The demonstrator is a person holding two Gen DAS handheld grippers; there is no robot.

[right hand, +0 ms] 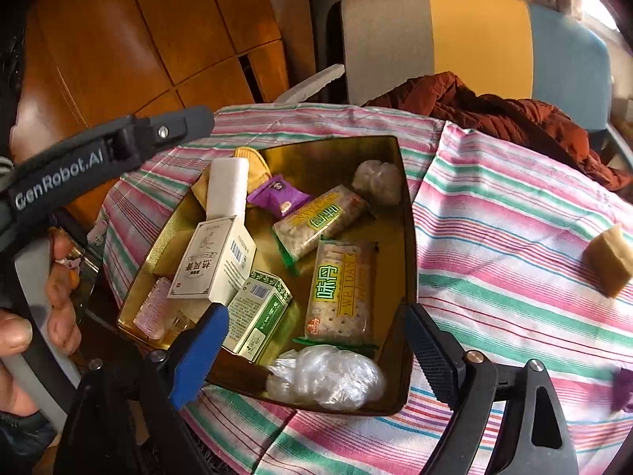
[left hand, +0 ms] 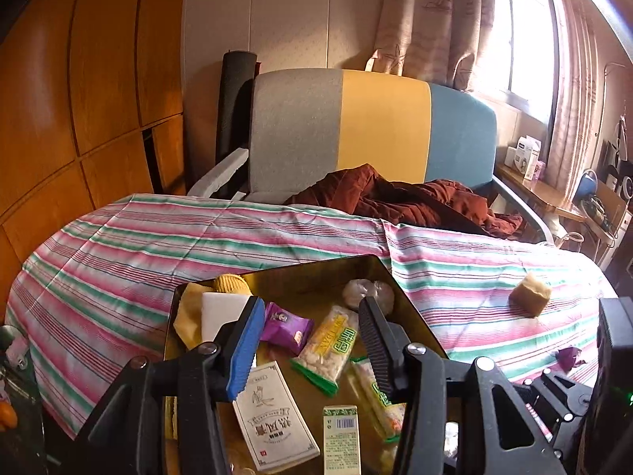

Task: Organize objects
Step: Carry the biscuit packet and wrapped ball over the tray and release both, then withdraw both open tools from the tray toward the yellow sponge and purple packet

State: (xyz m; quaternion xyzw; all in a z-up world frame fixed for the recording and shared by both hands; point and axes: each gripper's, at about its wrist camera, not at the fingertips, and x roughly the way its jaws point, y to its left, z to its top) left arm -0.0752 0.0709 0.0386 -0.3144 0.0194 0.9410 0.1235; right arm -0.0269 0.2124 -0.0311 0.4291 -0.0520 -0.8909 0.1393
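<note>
Nearest my right lens, the right gripper stood with its jaws spread wide and nothing between its pads, above the near end of the gold tin. Just beyond its blue pad sat a crumpled clear plastic bag in the tin's near corner. Past that lay a green tea box, a white carton with black lettering and a barcode tilted over it, and a Weidan cracker pack with a yellow-green label. Further in I saw a second cracker pack, a purple sweet wrapper, a white block standing on end, a yellowish cloth and a pale wrapped lump in the far corner. The tin was shiny gold inside, rectangular with rounded corners, resting on the striped pink-green-white tablecloth.

On my other side, the left gripper hung over the same tin with its jaws a little apart, gripping nothing; the purple wrapper and one cracker pack showed through the gap. A hand held its handle.

Outside the tin, a tan cube lay on the cloth well to the right, and a purple scrap near the edge. Behind the table stood a grey-yellow-blue chair with a rust-red garment heaped on it.
</note>
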